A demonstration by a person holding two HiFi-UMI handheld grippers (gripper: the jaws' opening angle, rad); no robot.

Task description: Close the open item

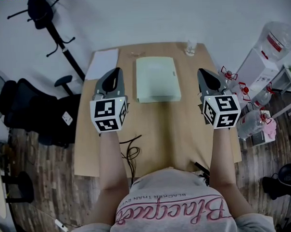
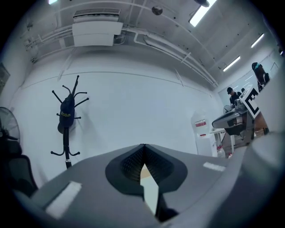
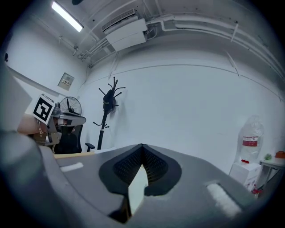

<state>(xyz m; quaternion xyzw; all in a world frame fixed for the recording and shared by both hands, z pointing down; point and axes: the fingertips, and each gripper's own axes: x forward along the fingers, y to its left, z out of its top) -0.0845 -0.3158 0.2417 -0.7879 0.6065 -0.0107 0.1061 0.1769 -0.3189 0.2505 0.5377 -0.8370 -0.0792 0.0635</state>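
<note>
Shirt point(image 1: 173, 185) print — "BLACKER THAN…"; pale green case point(image 1: 157, 79) on table point(image 1: 185, 135).

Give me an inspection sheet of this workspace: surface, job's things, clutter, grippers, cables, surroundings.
Surface: wooden table, level.
Job's things: pale green flat case lying mid-table, untouched; open or closed unclear.
Clutter: white sheet at far left corner; clear cup at far right.
Grippers: left gripper and right gripper both shut, empty, flanking the case.
Cables: black cable at near edge.
Surroundings: coat stand, office chair, water bottles.
</note>
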